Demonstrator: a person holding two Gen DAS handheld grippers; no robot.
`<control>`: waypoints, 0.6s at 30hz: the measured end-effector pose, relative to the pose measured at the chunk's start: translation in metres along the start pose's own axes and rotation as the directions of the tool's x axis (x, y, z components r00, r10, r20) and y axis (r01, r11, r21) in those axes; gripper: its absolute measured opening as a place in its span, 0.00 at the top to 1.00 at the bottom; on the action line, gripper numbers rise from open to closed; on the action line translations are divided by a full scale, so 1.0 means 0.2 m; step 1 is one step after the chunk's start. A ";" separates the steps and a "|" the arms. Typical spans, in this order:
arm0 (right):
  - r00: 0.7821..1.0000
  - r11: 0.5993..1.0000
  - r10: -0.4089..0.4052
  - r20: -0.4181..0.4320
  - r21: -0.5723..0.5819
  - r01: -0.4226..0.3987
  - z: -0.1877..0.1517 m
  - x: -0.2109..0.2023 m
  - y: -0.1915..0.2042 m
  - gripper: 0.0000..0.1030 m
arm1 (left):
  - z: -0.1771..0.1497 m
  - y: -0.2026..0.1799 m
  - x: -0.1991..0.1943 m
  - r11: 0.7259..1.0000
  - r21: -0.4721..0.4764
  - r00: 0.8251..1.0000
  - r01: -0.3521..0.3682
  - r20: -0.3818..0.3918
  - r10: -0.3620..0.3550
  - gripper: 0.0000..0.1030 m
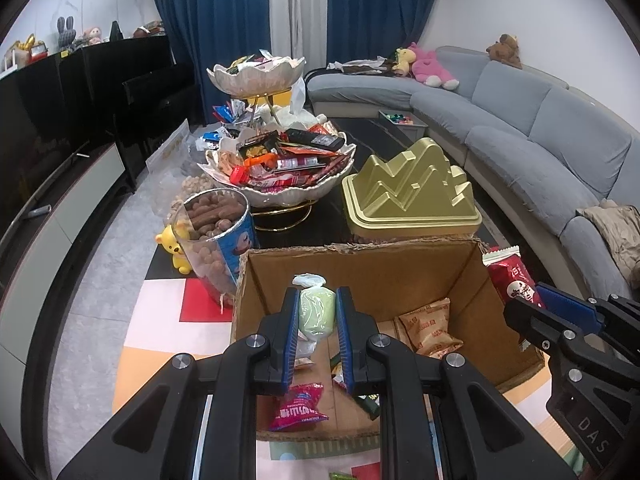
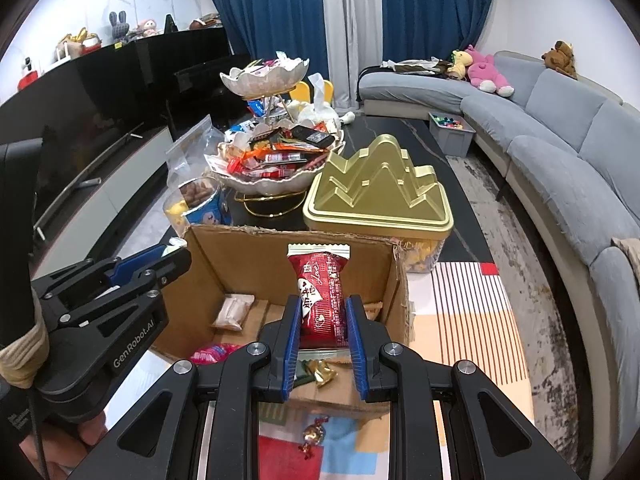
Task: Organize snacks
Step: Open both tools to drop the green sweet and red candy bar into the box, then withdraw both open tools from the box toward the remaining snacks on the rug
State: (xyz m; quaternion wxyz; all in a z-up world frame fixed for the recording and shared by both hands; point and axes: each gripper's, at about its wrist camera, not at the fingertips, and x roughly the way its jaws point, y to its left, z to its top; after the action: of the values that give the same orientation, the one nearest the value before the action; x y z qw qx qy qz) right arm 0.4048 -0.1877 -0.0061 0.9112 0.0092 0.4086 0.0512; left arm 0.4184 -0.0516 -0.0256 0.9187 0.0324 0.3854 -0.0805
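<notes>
My left gripper (image 1: 318,316) is pinching a pale green wrapped snack (image 1: 317,310), pads pressed on both its sides; its long axis runs straight up the middle of the left wrist frame, twisted end poking out past the tips. My right gripper (image 2: 323,316) is clamped on a red snack packet (image 2: 322,292), long axis also up-frame, w/ its crimped end well beyond the fingers. Both hang over the open cardboard box (image 1: 360,268). The tiered snack bowl (image 1: 280,184) sits beyond the box's far wall, upper-centre in both views, slightly left, so I judge the left hand marginally nearer, and either snack goes in far end first.
</notes>
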 end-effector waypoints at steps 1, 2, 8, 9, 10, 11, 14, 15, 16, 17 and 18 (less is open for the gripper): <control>1.000 1.000 0.001 -0.001 -0.002 -0.001 0.00 0.01 0.00 0.77 | 0.00 0.00 0.01 1.000 0.000 1.000 0.002 -0.002 -0.002 0.81; 1.000 1.000 0.002 -0.003 -0.005 -0.002 0.01 0.02 0.00 0.77 | 0.00 0.00 0.01 1.000 0.001 1.000 0.006 -0.004 -0.006 0.81; 1.000 1.000 0.006 0.000 -0.017 -0.006 0.02 0.04 0.00 0.76 | 0.01 0.00 0.02 1.000 0.005 1.000 0.015 -0.010 -0.015 0.78; 1.000 1.000 0.007 0.006 -0.021 -0.007 0.02 0.04 0.00 0.76 | 0.01 0.00 0.02 1.000 0.004 1.000 0.015 -0.009 -0.015 0.71; 1.000 1.000 0.004 0.013 -0.026 -0.004 0.02 0.03 0.01 0.76 | 0.01 0.00 0.02 1.000 0.002 1.000 0.012 -0.008 -0.012 0.63; 1.000 0.999 -0.001 0.020 -0.036 0.002 0.03 0.03 0.01 0.76 | 0.00 0.00 0.02 1.000 0.001 1.000 0.008 -0.006 -0.008 0.59; 0.999 0.999 -0.018 0.037 -0.050 0.020 0.03 0.01 0.02 0.63 | -0.01 0.01 0.01 1.000 -0.001 1.000 -0.001 -0.007 0.001 0.52; 0.999 0.998 -0.021 0.043 -0.050 0.023 0.03 0.00 0.02 0.55 | -0.01 0.01 0.01 1.000 -0.003 1.000 -0.006 -0.008 0.006 0.47; 0.998 0.998 -0.024 0.049 -0.051 0.027 0.03 -0.01 0.02 0.52 | -0.01 0.02 0.00 1.000 -0.004 1.000 -0.010 -0.006 0.010 0.40; 0.998 0.998 -0.031 0.055 -0.053 0.033 0.02 -0.02 0.02 0.50 | -0.02 0.02 -0.01 1.000 -0.005 1.000 -0.017 0.000 0.017 0.38; 0.998 0.998 -0.036 0.056 -0.054 0.039 0.02 -0.02 0.02 0.45 | -0.02 0.02 -0.02 1.000 -0.005 1.000 -0.022 0.004 0.022 0.33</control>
State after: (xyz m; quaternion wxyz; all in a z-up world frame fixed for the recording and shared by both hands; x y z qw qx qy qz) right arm 0.4050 -0.1848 0.0008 0.9229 -0.0222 0.3818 0.0450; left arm 0.4133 -0.0467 -0.0248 0.9204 0.0341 0.3833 -0.0695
